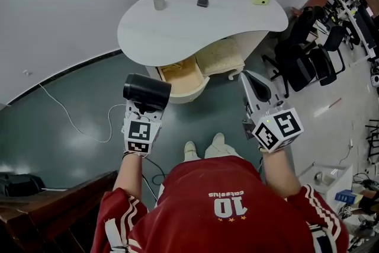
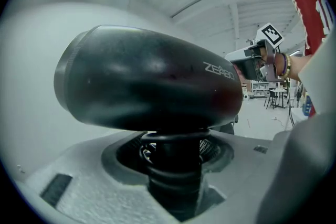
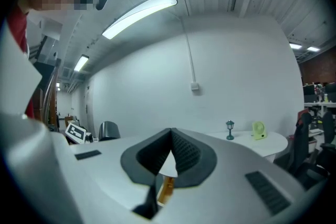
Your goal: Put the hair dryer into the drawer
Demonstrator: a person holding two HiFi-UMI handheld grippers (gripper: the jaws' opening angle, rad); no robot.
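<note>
Your left gripper (image 1: 144, 106) pinches the hair dryer (image 1: 147, 90) by its handle, barrel up for a steady carry, just short of the open drawer (image 1: 177, 75). Your right gripper (image 1: 250, 81), jaws pressed together and empty, leaves the drawer mouth free.

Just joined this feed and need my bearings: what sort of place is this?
Probably a lab or open office: black office chairs, cluttered desks beyond them, and a lone curved white table with an open drawer.
</note>
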